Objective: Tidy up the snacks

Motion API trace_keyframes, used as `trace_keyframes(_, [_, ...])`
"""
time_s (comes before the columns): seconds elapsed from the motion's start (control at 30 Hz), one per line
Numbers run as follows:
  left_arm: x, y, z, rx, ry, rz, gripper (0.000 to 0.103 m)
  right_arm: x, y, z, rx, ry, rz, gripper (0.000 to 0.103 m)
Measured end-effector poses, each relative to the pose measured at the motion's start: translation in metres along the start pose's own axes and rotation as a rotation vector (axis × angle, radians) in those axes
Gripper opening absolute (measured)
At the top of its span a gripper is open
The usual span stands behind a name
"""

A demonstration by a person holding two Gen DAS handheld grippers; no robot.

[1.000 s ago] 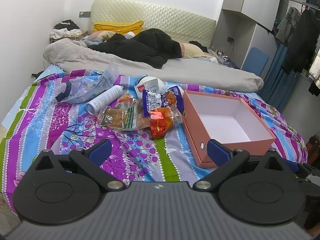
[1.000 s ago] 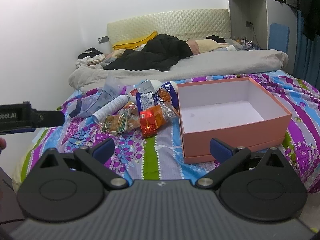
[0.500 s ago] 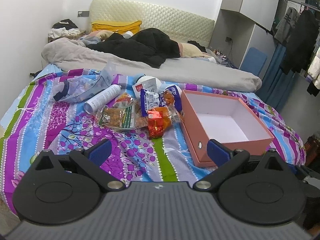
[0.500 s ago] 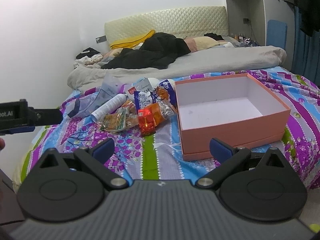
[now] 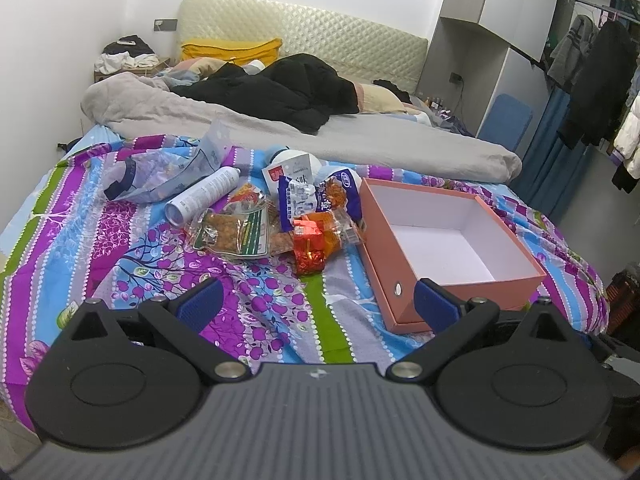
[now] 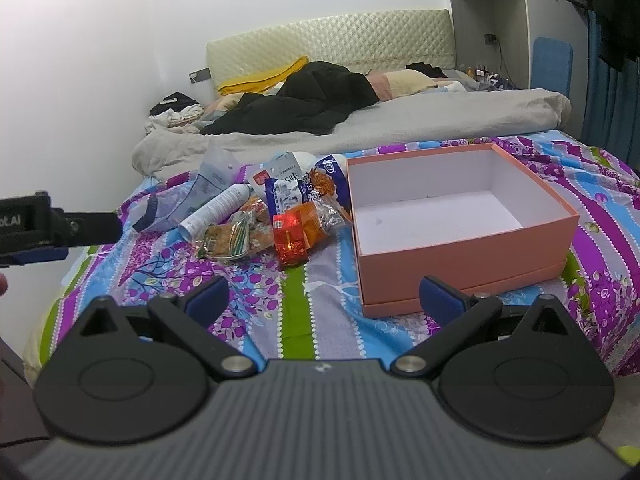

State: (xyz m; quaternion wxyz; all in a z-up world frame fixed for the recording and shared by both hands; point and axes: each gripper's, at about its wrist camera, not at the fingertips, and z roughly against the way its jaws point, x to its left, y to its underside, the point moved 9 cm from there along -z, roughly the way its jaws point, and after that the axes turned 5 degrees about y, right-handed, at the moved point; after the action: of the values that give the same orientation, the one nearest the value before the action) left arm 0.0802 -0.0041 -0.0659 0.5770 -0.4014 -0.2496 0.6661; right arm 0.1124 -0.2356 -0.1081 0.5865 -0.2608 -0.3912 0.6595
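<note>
A: Left gripper (image 5: 316,300) is spread wide with nothing in it, hanging over the near edge of the bedspread (image 5: 120,248). Right gripper (image 6: 322,296) is the same: fingers far apart, empty.

B: Any change over the last second?

A: Only viewpoint. Both cameras have backed off and risen slightly; the pile and the box sit a bit lower and smaller in frame. Nothing on the bed has moved. My read: still lining up, no pick started.

B: Where are the snacks?

A: Heaped mid-bed, just left of the pink box (image 5: 452,240). Nearest is the red foil pack (image 5: 310,246), then a green-striped packet (image 5: 230,232) beside it, and a blue-and-white bag (image 5: 298,196) behind. The box is open, empty and white inside.

B: Non-snack clutter?

A: A white spray can (image 5: 204,195) lies on its side, touching the left of the pile, with a crumpled clear bag (image 5: 160,176) behind it. Grey blanket (image 5: 360,136) and black jacket (image 5: 288,92) are further back, well clear.

B: Obstructions?

A: Packs overlap, so pulling one may drag its neighbours. The box's near wall stands between the right gripper and the box floor; expect to lift over it. The left unit shows at the right camera's left edge, near the pile side.
</note>
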Motion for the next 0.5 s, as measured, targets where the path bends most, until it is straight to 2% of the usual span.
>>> trace_keyframes(0.5, [-0.0002,0.0001,-0.0059,0.011,0.01,0.002,0.103,-0.001,0.0039,-0.0046,0.021,-0.001,-0.008,0.103])
